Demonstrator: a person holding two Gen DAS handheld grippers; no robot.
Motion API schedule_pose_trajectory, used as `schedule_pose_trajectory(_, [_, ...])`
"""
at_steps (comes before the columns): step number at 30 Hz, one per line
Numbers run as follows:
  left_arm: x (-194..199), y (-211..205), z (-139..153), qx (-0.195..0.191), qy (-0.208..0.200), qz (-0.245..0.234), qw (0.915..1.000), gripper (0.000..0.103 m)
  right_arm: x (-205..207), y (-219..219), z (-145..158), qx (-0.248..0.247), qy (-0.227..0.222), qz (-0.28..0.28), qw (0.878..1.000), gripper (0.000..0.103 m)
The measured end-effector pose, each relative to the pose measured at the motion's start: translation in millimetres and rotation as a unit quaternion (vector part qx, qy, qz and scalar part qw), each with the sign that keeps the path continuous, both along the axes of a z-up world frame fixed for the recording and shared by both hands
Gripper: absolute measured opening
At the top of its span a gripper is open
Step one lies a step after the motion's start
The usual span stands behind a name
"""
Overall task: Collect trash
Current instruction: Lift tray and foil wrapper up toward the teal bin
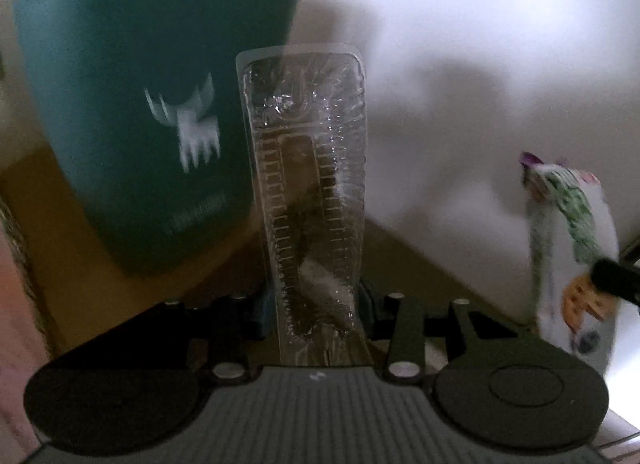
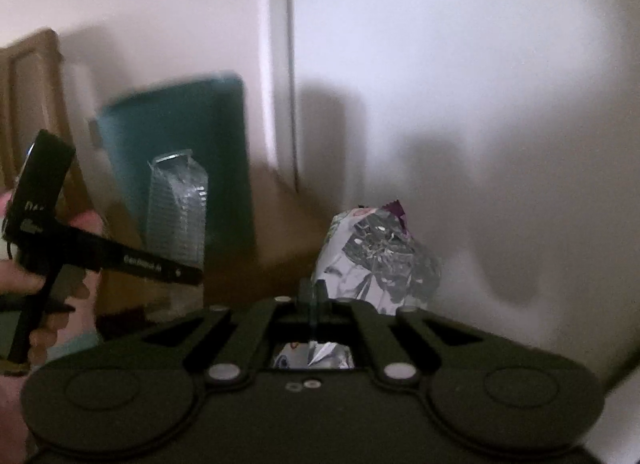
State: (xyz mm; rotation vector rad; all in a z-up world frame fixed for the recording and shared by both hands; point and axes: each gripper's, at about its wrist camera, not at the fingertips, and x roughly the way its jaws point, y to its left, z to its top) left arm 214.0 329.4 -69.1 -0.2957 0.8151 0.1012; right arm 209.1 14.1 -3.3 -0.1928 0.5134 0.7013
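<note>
A long clear plastic tray (image 1: 308, 191) stands upright, its lower end clamped between the pads of my left gripper (image 1: 316, 304). Beyond it to the left is a blurred teal bin (image 1: 152, 111) with a white logo. In the right wrist view my right gripper (image 2: 313, 296) is shut on a crumpled white and silver wrapper (image 2: 380, 252). The same wrapper (image 1: 568, 248) shows at the right edge of the left wrist view, with a dark finger of the right gripper (image 1: 612, 280) on it. A hand (image 2: 24, 276) holds the left gripper (image 2: 176, 264) with the tray (image 2: 176, 207) in front of the bin (image 2: 184, 131).
A white wall (image 1: 480, 43) fills the background and meets a brown floor (image 1: 400, 256). A brown wooden door or panel (image 2: 28, 103) stands at the far left behind the bin. A white frame edge (image 2: 280, 63) runs up beside the bin.
</note>
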Motion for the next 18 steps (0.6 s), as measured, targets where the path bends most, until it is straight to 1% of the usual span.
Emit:
schedule_pose_trajectory(3, [-18,10,43,0.016,-0.035,0.001,0.9993,0.04,-2,12,28,0.013,-0.032,0.019,0.999,0.0])
schedule_pose_trajectory(4, [-20,10,51,0.021,-0.044,0.003,0.9988,0.04,-4,19,40,0.018,-0.045,0.027,0.998,0.0])
schedule_pose_trajectory(5, [-25,15,67,0.026,-0.055,0.007,0.9981,0.04,-3,23,46,0.024,-0.051,0.032,0.998,0.0])
schedule_pose_trajectory(7, [-31,23,101,0.034,-0.073,0.013,0.9966,0.04,-2,39,67,0.038,-0.068,0.042,0.996,0.0])
schedule_pose_trajectory(8, [-36,26,110,0.04,-0.083,0.017,0.9956,0.041,-3,47,79,0.045,-0.079,0.046,0.995,0.0])
schedule_pose_trajectory(10, [-43,35,133,0.055,-0.102,0.025,0.9929,0.041,4,64,85,0.056,-0.093,0.056,0.993,0.0])
schedule_pose_trajectory(11, [-45,39,143,0.063,-0.109,0.03,0.9916,0.041,7,89,88,0.057,-0.104,0.058,0.991,0.0])
schedule_pose_trajectory(14, [-48,43,178,0.081,-0.125,0.037,0.9882,0.041,9,113,119,0.064,-0.128,0.07,0.987,0.0])
schedule_pose_trajectory(15, [-49,46,188,0.087,-0.129,0.04,0.987,0.041,11,129,127,0.062,-0.135,0.072,0.986,0.0])
schedule_pose_trajectory(17, [-48,48,194,0.095,-0.135,0.044,0.9853,0.041,13,144,130,0.06,-0.145,0.084,0.984,0.0])
schedule_pose_trajectory(18, [-44,53,191,0.096,-0.137,0.045,0.9849,0.041,15,154,133,0.059,-0.151,0.09,0.983,0.0])
